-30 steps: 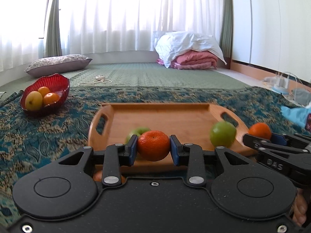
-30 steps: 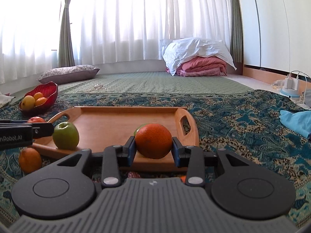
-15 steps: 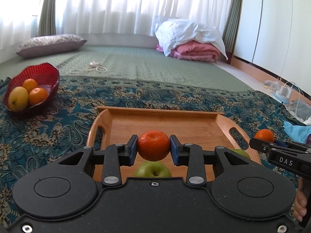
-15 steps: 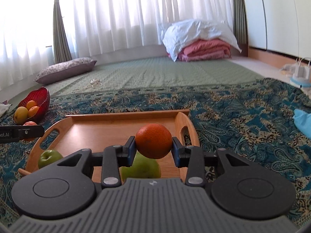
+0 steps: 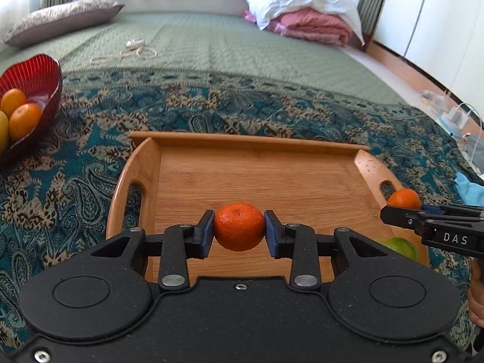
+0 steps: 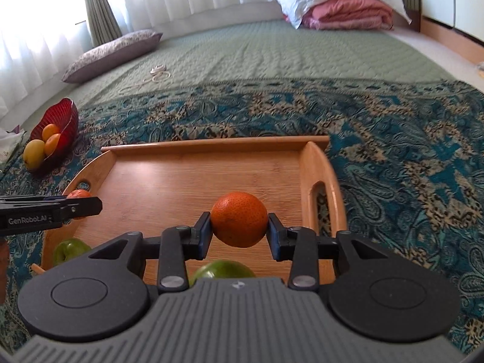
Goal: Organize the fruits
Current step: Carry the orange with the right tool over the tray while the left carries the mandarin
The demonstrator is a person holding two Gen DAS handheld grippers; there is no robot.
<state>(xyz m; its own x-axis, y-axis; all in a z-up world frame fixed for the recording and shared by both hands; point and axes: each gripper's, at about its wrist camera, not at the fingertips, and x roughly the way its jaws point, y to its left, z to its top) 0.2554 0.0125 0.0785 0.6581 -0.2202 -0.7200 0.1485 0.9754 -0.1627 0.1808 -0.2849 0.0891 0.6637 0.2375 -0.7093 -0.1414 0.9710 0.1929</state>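
Observation:
My left gripper (image 5: pixel 239 231) is shut on a small orange mandarin (image 5: pixel 239 227) and holds it above the near part of the wooden tray (image 5: pixel 257 175). My right gripper (image 6: pixel 239 231) is shut on a larger orange (image 6: pixel 239 222) above the tray's (image 6: pixel 187 178) right half. Two green apples lie on the tray's near edge; one (image 6: pixel 71 249) is at the left, the other (image 6: pixel 224 269) is under my right gripper. One apple (image 5: pixel 399 246) shows in the left wrist view. The right gripper (image 5: pixel 402 208) also appears at the right there.
A red bowl (image 5: pixel 39 75) (image 6: pixel 63 121) with oranges and a yellow fruit stands left of the tray on the patterned cloth (image 6: pixel 393 151). Beyond lie a green mat, a white cable (image 5: pixel 133 50), a pillow (image 5: pixel 60 18) and folded bedding (image 5: pixel 302 9). A blue cloth (image 5: pixel 469 187) lies right.
Both grippers have risen and tilted down over the tray with their fruit still held. The apples now sit lower in both views, near the gripper bodies.

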